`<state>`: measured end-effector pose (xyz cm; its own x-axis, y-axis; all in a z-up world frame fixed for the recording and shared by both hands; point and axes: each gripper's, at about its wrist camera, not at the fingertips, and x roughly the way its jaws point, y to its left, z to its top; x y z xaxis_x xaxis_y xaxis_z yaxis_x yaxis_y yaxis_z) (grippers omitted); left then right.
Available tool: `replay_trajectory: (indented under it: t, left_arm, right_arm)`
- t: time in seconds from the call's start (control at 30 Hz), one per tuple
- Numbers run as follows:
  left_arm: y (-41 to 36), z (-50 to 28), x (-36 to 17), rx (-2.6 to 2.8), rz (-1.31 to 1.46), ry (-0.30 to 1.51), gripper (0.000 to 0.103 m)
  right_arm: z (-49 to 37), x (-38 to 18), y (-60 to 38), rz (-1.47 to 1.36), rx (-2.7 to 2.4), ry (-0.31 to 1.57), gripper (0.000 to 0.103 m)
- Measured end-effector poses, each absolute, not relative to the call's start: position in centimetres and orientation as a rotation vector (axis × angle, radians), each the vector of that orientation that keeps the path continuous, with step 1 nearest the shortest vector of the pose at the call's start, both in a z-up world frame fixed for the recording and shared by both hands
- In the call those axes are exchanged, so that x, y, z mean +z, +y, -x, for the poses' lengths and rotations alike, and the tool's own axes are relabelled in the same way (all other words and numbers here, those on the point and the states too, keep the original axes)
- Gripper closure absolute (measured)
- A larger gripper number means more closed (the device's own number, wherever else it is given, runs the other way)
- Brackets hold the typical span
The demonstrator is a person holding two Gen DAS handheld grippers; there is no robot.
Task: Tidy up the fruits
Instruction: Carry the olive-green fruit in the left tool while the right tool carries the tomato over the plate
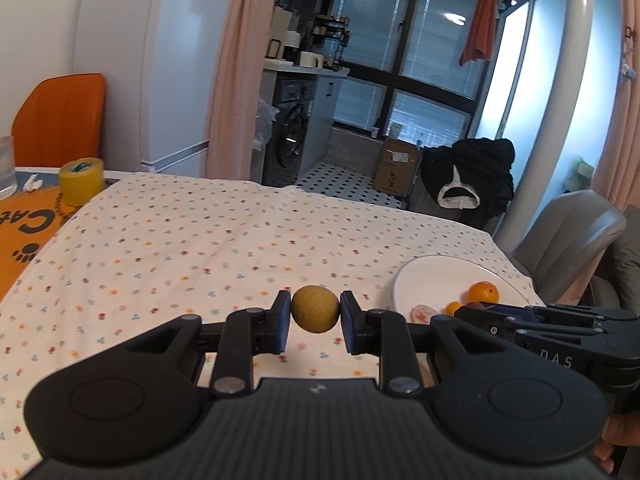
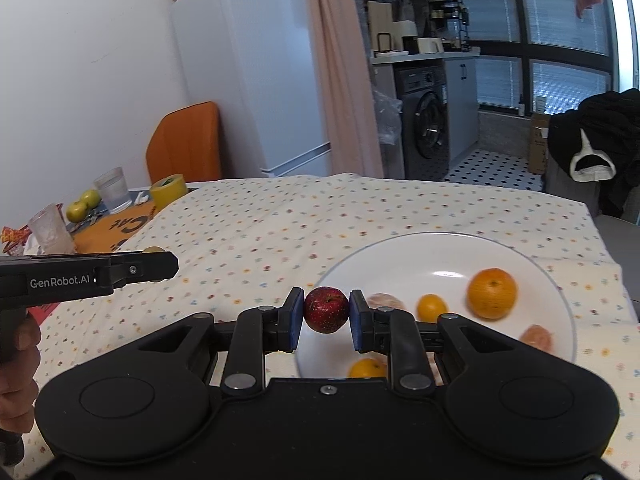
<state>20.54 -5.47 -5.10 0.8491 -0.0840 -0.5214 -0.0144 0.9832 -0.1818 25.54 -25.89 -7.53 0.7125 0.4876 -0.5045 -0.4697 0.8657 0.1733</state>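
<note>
- The bench, under a white cloth with small flowers, carries everything.
- A white plate lies on its right part, holding a large orange, two smaller oranges and peeled segments.
- The left gripper has its jaws pinching a brown round fruit above the cloth, left of the plate.
- The right gripper has its jaws clamped on a small red apple over the plate's near-left rim.

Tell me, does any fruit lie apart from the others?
Yes. Two green apples sit at the far left table edge among glasses, far from the plate holding the oranges.
</note>
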Motion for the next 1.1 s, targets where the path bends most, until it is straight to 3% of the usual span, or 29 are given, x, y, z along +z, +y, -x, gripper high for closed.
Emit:
replay_trajectory:
  t: [0.83,1.1]
  left_arm:
    - [-10.8,-25.0,-6.5,-0.135,0.12,0.608,0.078]
    - [-11.6,-26.0,-6.8,-0.149,0.103,0.622,0.078]
  right_arm:
    - [-28.9,-9.0,-31.6,-0.086,0.431,0.586,0.08]
    - [-29.7,-9.8,-32.4,-0.128,0.414,0.599,0.074]
